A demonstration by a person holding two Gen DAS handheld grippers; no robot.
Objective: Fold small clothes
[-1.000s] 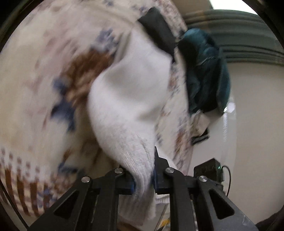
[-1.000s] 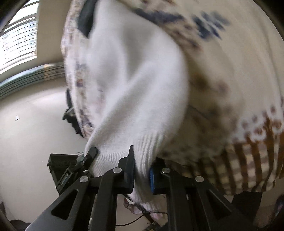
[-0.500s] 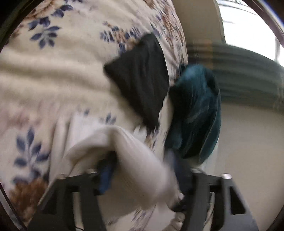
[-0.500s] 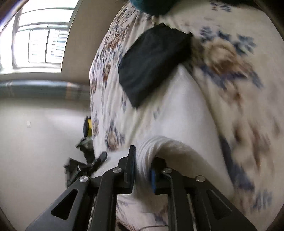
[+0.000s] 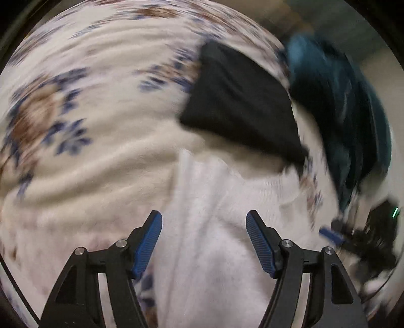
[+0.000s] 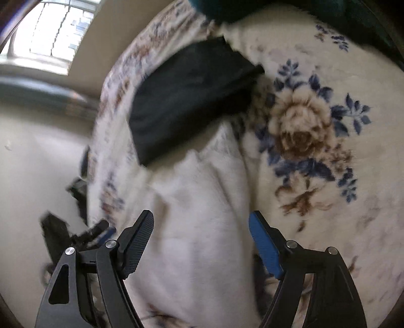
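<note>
A white knitted garment [image 5: 214, 227] lies folded on the floral blanket [image 5: 88, 126]; it also shows in the right wrist view [image 6: 202, 227]. My left gripper [image 5: 204, 242] is open just above it, jaws wide apart and empty. My right gripper [image 6: 201, 246] is open above the same garment, empty. A folded black cloth [image 5: 242, 106] lies just beyond the white garment, also in the right wrist view [image 6: 192, 98]. The left view is blurred.
A teal garment [image 5: 353, 113] is heaped past the black cloth, at the blanket's edge, and shows in the right wrist view [image 6: 227, 10]. Dark equipment [image 5: 373, 239] lies on the pale floor [image 6: 30, 164] beside the bed. A window [image 6: 50, 32] is at the far left.
Both grippers held the white garment up one second ago, lowered it onto the blanket, then opened and let it go. The garment now lies flat.
</note>
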